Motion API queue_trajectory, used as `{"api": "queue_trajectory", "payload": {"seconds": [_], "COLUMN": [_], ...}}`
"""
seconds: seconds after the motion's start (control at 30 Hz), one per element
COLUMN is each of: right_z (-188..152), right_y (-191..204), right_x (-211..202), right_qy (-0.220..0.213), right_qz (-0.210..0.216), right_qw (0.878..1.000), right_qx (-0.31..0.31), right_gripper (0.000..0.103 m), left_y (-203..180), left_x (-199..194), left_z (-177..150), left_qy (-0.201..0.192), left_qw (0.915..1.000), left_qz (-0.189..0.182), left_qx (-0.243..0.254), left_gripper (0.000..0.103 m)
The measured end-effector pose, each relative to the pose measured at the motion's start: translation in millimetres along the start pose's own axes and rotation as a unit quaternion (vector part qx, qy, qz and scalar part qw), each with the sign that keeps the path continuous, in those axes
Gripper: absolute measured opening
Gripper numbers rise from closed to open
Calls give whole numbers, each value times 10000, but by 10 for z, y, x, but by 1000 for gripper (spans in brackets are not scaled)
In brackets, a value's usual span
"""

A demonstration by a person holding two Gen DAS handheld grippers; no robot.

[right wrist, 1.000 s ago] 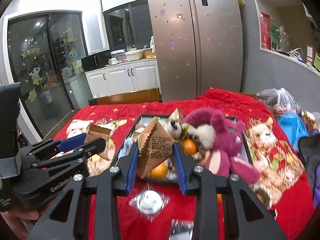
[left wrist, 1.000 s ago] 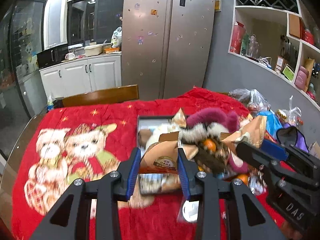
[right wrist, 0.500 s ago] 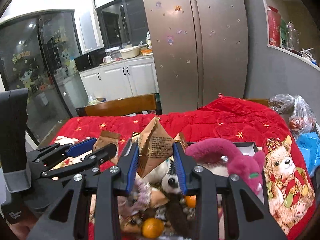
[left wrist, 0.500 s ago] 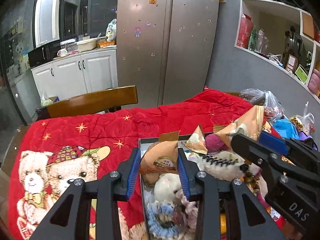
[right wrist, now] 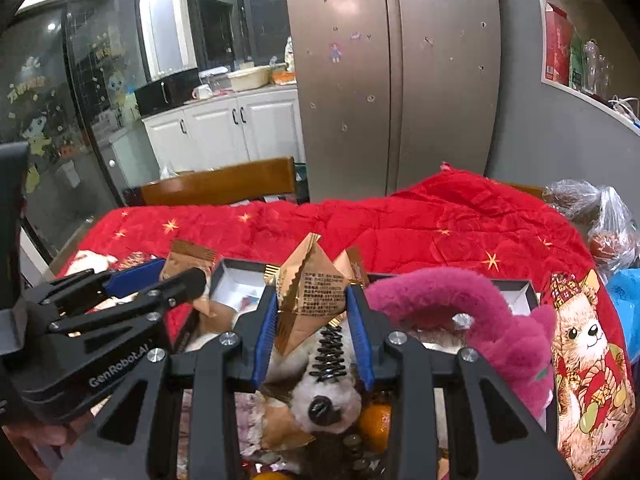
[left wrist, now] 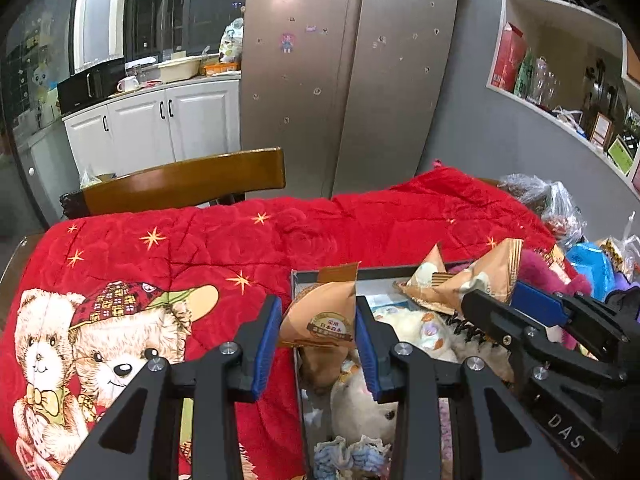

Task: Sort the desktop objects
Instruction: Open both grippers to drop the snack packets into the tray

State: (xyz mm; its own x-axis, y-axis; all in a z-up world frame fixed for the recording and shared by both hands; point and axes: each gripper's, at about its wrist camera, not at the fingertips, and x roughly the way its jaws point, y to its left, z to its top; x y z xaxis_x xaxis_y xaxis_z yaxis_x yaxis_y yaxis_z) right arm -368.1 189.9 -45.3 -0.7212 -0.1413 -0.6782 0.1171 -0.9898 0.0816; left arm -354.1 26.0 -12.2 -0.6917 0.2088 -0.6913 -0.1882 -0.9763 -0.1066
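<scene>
Left gripper point(left wrist: 316, 330): clamped on a tan packet point(left wrist: 326, 316)
Right gripper point(right wrist: 314, 316): clamped on a gold packet point(right wrist: 310, 300)
Below: box point(right wrist: 236, 270) (plush toys, oranges inside)

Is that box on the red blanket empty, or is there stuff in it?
Full. The box is crowded with soft toys, a pink plush, a white plush dog, an orange and snack packets piled inside.

Tan snack packet point(left wrist: 326, 320): held upright, above the tray's point(left wrist: 296, 280) left edge. Gold pyramid packet point(right wrist: 312, 300): held above the crowded tray. Tray: dark-rimmed, holding plush toys point(right wrist: 460, 312) and oranges point(right wrist: 376, 420).
</scene>
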Motion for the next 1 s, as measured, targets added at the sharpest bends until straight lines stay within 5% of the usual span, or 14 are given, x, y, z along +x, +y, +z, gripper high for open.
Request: {"api": "queue_trajectory", "payload": {"seconds": [1.0], "right_z": [-71], "right_y": [-34], "right_x": [231], "right_qy": [239], "right_qz": [-121], "right_qw": [9996], "right_qx": [65], "right_gripper": [38], "left_y": [-53], "left_x": [144], "left_z": [-57], "left_qy": [110], "left_qw": [9997], "left_qz": [127], "left_qx": [179], "left_gripper": [41]}}
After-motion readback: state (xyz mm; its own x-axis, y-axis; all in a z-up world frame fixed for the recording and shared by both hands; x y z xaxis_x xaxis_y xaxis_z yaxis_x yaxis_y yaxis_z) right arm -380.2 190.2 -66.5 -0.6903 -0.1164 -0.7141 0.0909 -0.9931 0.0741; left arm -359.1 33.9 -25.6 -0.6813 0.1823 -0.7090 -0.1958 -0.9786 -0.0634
